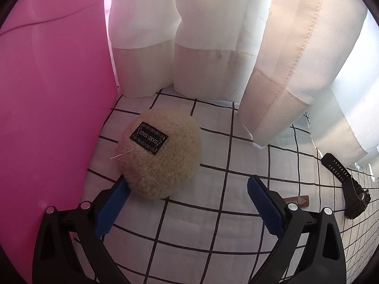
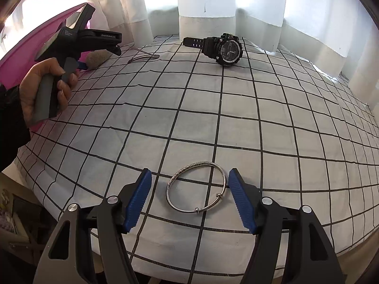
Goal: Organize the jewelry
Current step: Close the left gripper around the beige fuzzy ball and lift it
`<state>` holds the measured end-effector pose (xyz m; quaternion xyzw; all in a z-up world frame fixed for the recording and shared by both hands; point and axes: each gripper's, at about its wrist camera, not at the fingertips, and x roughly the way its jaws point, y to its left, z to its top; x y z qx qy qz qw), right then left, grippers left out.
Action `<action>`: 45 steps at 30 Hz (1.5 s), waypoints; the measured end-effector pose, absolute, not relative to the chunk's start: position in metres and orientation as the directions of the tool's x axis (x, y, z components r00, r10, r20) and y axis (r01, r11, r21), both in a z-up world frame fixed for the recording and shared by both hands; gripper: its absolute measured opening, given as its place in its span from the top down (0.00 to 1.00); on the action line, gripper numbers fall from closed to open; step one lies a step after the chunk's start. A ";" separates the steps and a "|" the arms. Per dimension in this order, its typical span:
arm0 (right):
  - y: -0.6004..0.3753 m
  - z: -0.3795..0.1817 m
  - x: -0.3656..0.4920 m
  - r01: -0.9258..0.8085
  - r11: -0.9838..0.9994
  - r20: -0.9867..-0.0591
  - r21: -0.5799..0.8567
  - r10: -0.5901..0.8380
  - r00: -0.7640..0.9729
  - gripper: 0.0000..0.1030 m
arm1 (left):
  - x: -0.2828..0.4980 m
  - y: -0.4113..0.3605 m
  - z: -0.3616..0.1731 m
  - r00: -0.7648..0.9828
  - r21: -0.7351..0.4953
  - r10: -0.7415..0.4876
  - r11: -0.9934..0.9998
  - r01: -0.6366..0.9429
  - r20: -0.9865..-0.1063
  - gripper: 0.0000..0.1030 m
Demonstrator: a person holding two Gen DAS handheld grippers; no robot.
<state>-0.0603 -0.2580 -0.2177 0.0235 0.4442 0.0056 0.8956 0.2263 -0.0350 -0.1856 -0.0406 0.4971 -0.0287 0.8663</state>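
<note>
A: Near the grid-cloth bed's front edge, right gripper?
B: Wide open, empty, straddling the silver metal bangle.
A: Left gripper?
B: Open; one pad touches the round tan fuzzy pouch at the pink board.

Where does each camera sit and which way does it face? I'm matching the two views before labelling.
Left wrist: on the left gripper, looking down at the fuzzy pouch; only its own fingers show.
Right wrist: on the right gripper, looking across the checked cloth over the silver bangle; the person's left hand shows.
Shared: the black watch, the pouch, the curtains.
</note>
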 end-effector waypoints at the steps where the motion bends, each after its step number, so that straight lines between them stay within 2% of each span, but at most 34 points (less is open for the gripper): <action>1: -0.259 -0.218 -0.061 0.019 0.999 -0.795 0.048 0.027 0.606 0.37 | 0.228 -0.036 -0.187 0.505 -0.092 -0.083 0.996 0.008 -0.859 0.06; 8: -0.263 -0.214 -0.068 0.056 0.996 -0.783 0.064 0.016 0.622 0.37 | 0.240 -0.042 -0.195 0.526 -0.027 -0.042 0.999 0.036 -0.849 0.05; 15: -0.257 -0.219 -0.068 0.064 0.996 -0.793 0.056 0.006 0.609 0.36 | 0.249 -0.045 -0.197 0.545 -0.026 -0.052 0.998 0.054 -0.837 0.05; 20: -0.247 -0.223 -0.066 0.061 0.998 -0.793 -0.020 -0.053 0.607 0.28 | 0.256 -0.049 -0.200 0.559 -0.026 -0.057 0.998 0.065 -0.827 0.05; 26: -0.247 -0.223 -0.067 0.048 0.999 -0.788 -0.015 -0.041 0.614 0.28 | 0.255 -0.047 -0.196 0.560 -0.028 -0.063 0.997 0.071 -0.826 0.05; 29: -0.245 -0.223 -0.068 0.026 1.000 -0.786 -0.015 -0.028 0.618 0.34 | 0.259 -0.044 -0.192 0.559 -0.031 -0.067 0.997 0.073 -0.826 0.06; 30: -0.243 -0.222 -0.068 0.017 1.000 -0.784 -0.016 -0.023 0.620 0.41 | 0.259 -0.046 -0.198 0.560 -0.033 -0.068 0.997 0.072 -0.826 0.07; 31: -0.242 -0.221 -0.069 0.012 1.000 -0.782 -0.018 -0.021 0.623 0.52 | 0.257 -0.046 -0.198 0.562 -0.033 -0.067 0.997 0.070 -0.824 0.08; 34: -0.243 -0.221 -0.068 0.008 1.000 -0.783 -0.009 -0.012 0.622 0.52 | 0.247 -0.041 -0.196 0.573 -0.035 -0.060 0.998 0.055 -0.817 0.17; 38: -0.245 -0.220 -0.067 0.002 1.000 -0.783 -0.002 -0.003 0.622 0.52 | 0.241 -0.035 -0.192 0.585 -0.037 -0.064 0.998 0.058 -0.808 0.41; 41: -0.245 -0.220 -0.067 0.004 1.000 -0.783 0.005 0.002 0.622 0.52 | 0.240 -0.032 -0.191 0.587 -0.037 -0.067 0.997 0.062 -0.806 0.47; 45: -0.244 -0.220 -0.066 -0.002 1.000 -0.784 0.025 0.021 0.621 0.53 | 0.233 -0.026 -0.190 0.591 -0.025 -0.055 0.998 0.058 -0.805 0.50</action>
